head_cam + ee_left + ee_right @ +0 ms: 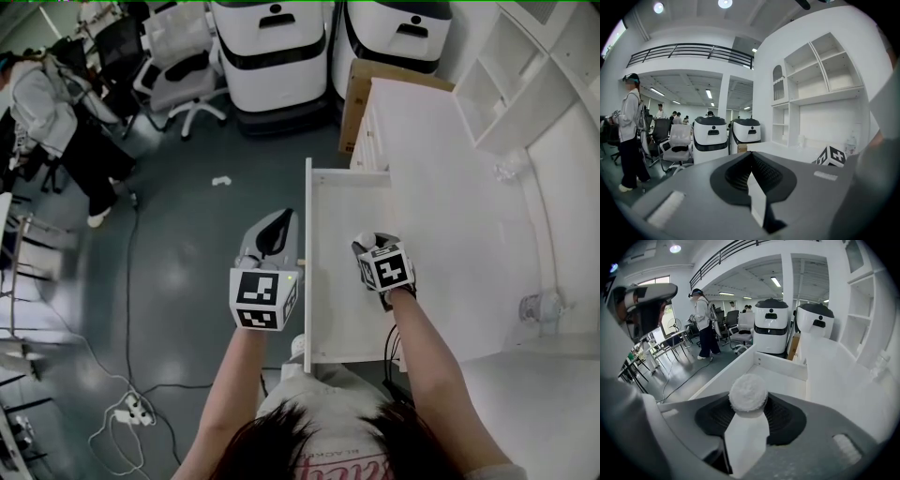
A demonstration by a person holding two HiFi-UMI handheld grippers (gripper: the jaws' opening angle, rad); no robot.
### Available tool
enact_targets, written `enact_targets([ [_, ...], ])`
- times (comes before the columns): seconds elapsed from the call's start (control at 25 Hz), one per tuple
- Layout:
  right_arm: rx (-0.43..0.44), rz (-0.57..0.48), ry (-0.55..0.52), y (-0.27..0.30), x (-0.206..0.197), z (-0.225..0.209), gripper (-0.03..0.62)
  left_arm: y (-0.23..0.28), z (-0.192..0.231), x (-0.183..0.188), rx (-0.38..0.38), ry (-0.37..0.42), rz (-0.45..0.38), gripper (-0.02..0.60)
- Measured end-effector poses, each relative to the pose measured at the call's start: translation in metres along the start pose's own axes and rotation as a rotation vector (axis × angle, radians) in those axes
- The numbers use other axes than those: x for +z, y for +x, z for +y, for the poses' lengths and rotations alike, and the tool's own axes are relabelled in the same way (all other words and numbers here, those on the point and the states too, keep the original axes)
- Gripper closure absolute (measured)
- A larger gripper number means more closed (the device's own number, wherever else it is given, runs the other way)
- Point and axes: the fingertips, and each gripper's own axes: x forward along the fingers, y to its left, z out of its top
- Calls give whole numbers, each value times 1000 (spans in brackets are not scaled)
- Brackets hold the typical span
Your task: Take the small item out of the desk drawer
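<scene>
The white desk drawer (342,314) stands pulled out from the desk (441,206), and its bare floor shows in the right gripper view (780,376). My right gripper (373,246) hovers over the drawer's right side, shut on a small white fluffy ball (748,392) that sits between its jaw tips. My left gripper (279,221) hangs just outside the drawer's front panel, near the small knob (302,262). Its jaws (751,174) meet with nothing between them.
Two white machines (272,52) and a cardboard box (361,94) stand beyond the desk. An office chair (183,80) and a standing person (56,122) are at the far left. Cables and a power strip (131,405) lie on the floor. White shelves (525,75) rise at the right.
</scene>
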Motion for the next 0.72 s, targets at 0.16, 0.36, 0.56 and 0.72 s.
enact_targets([
  [0.16,-4,-24,-1,-12,7,0,414,-5,1,3,10,0,-1,570],
  [0.36,-10,-54,-22,-24,15,4,414,-8,3,10,18,4,-20,570],
  [0.56,-8,-80,-42,-34,23,12,414,-12,5,18,26,12,-35,570],
  [0.72,-16,-103,-64,-42,33,14,414,-12,7,25,29,17,-50,571],
])
